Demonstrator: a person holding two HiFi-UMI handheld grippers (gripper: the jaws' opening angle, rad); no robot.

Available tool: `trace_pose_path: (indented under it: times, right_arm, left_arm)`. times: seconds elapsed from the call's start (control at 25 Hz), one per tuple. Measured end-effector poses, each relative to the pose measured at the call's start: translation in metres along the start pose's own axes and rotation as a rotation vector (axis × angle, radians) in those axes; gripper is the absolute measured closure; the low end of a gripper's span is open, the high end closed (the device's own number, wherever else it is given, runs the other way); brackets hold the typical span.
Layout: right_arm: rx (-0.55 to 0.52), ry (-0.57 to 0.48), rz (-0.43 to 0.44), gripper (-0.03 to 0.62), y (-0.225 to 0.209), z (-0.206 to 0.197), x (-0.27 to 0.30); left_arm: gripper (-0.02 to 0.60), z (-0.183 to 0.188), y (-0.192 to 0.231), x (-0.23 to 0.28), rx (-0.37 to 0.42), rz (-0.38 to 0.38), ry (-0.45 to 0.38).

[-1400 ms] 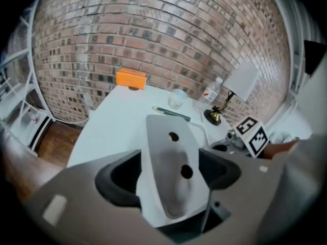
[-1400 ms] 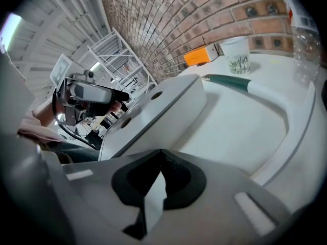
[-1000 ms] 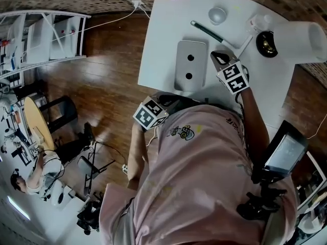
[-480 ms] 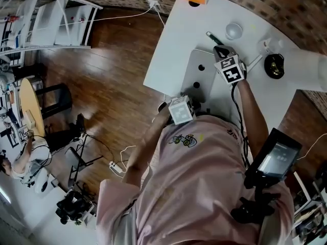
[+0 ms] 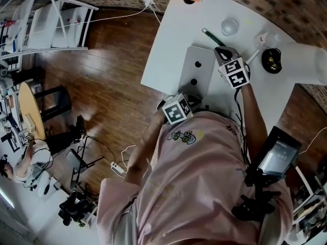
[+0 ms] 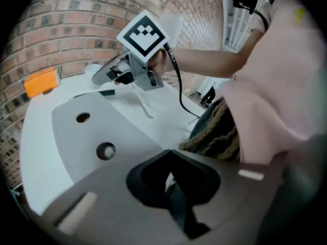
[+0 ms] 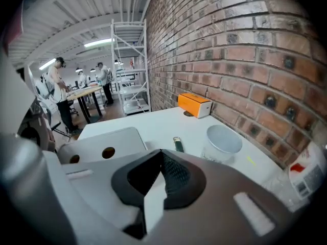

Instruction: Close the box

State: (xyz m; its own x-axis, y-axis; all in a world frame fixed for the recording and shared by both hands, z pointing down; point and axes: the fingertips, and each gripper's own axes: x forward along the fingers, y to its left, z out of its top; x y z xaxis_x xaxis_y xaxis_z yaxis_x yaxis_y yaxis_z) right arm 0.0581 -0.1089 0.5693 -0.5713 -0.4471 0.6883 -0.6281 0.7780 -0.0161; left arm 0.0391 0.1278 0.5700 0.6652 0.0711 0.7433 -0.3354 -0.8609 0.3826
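Jaws pinched together and empty on left gripper and right gripper, beside grey two-hole box on white table, likely for pressing it shut, not grasping.

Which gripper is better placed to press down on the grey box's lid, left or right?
Left, probably. The left gripper, jaws shut, points at the box lid just ahead. The right gripper, also shut, sits off the lid's far right corner, aimed toward the cup.
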Motion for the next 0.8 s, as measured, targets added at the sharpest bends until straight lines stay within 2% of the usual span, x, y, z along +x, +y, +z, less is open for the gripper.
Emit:
trace_pose_path:
  times: [0.04, 0.12, 0.16, 0.2, 0.24, 0.28, 0.36, 0.48, 0.56, 0.68, 0.8]
  right_arm:
    - [0.024, -0.019, -0.001, 0.592, 0.001, 0.0, -0.007]
    - [0.053, -0.04, -0.007, 0.592, 0.005, -0.003, -0.019]
    - [0.058, -0.041, -0.01, 0.592, 0.007, -0.006, -0.024]
    - [0.06, -0.037, -0.012, 0.592, 0.01, -0.01, -0.028]
    - [0.064, -0.031, -0.011, 0.592, 0.013, -0.013, -0.031]
    - [0.071, -0.024, -0.008, 0.592, 0.018, -0.015, -0.034]
    - [0.087, -0.019, -0.003, 0.592, 0.025, -0.019, -0.039]
    - [0.121, -0.042, -0.005, 0.592, 0.033, -0.018, -0.049]
    - [0.146, -0.059, 0.003, 0.592, 0.037, -0.017, -0.053]
    - [0.157, -0.056, 0.021, 0.592, 0.046, -0.023, -0.051]
    - [0.192, -0.084, 0.01, 0.592, 0.049, -0.022, -0.053]
  left_arm:
    - [0.577, 0.007, 0.003, -0.005, -0.004, 0.029, -0.052]
    - [0.577, 0.019, 0.02, -0.015, -0.023, 0.148, -0.131]
    - [0.577, 0.019, 0.033, -0.016, -0.03, 0.222, -0.119]
    - [0.577, 0.014, 0.045, -0.014, -0.035, 0.281, -0.071]
    - [0.577, 0.006, 0.053, -0.011, -0.04, 0.309, -0.008]
    - [0.577, 0.0, 0.056, -0.007, -0.046, 0.304, 0.041]
    - [0.577, 0.004, 0.056, -0.01, -0.057, 0.285, 0.059]
    - [0.577, 0.022, 0.069, -0.025, -0.034, 0.384, 0.026]
    - [0.577, 0.019, 0.082, -0.025, -0.025, 0.442, 0.06]
    - [0.578, 0.01, 0.09, -0.013, 0.016, 0.446, 0.129]
    - [0.578, 0.011, 0.089, -0.015, 0.046, 0.446, 0.133]
